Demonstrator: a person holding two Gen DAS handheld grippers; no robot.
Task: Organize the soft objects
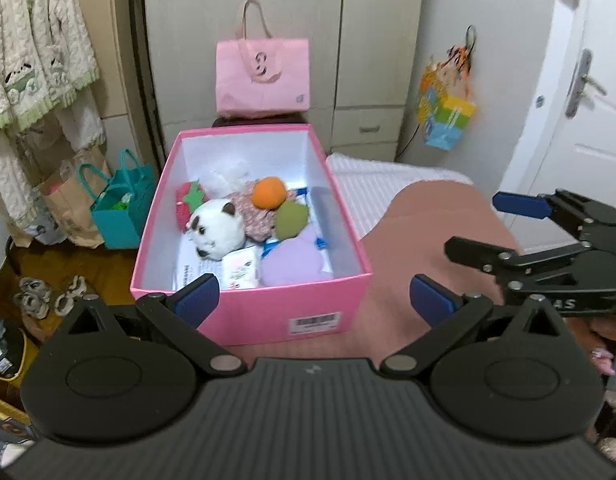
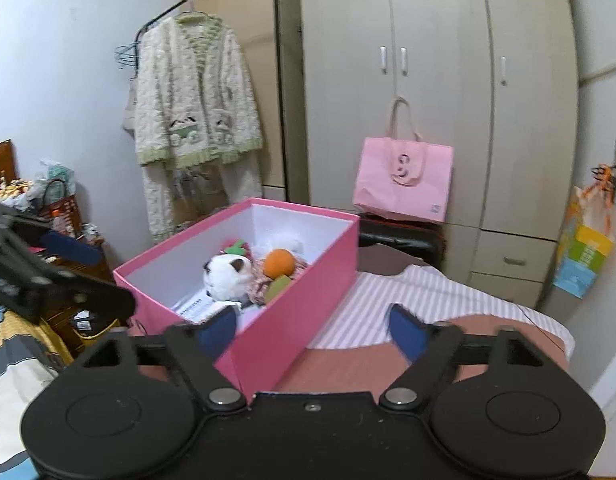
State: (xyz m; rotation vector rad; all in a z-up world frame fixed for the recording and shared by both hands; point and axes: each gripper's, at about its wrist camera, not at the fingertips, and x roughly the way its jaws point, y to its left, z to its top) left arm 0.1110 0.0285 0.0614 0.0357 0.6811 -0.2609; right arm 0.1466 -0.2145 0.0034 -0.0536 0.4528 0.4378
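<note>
While jaws gape, pink box (image 1: pixel 268 316) lies ahead

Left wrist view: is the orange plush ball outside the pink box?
No. The orange plush ball lies inside the pink box, resting on the other soft toys near its far end.

Pink box (image 1: pixel 268 312) on brown-covered bed (image 1: pixel 436 216), striped sheet (image 1: pixel 372 188).
</note>
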